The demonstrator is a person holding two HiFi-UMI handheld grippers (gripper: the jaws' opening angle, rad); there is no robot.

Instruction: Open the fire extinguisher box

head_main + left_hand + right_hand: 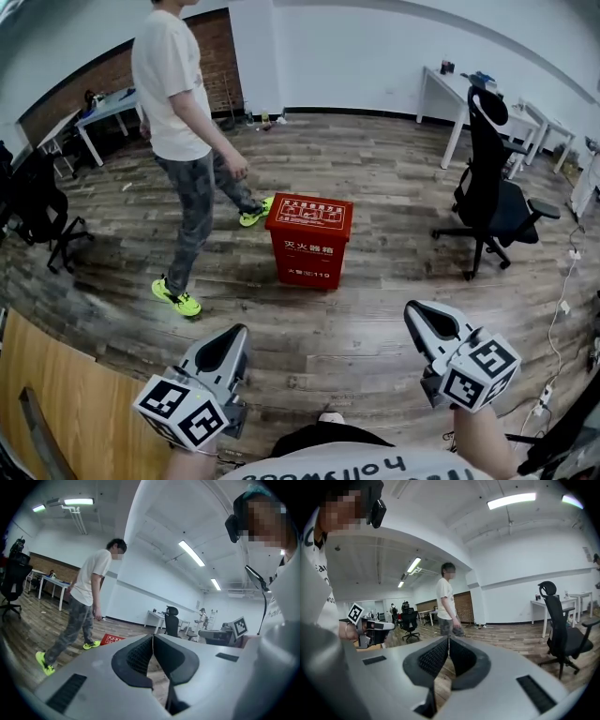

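A red fire extinguisher box (309,239) with white print stands on the wooden floor in the middle of the head view, its lid down. A corner of the box (111,639) shows in the left gripper view. My left gripper (238,336) is held low at the bottom left, shut and empty, well short of the box. My right gripper (416,313) is at the bottom right, also shut with nothing between its jaws. In both gripper views the jaw tips meet: left gripper (153,636), right gripper (448,638).
A person in a white shirt (180,141) with yellow-green shoes walks just left of the box. A black office chair (494,197) stands to the right. White desks (469,94) line the far wall, another desk (103,117) at far left. A wooden surface (56,403) lies at bottom left.
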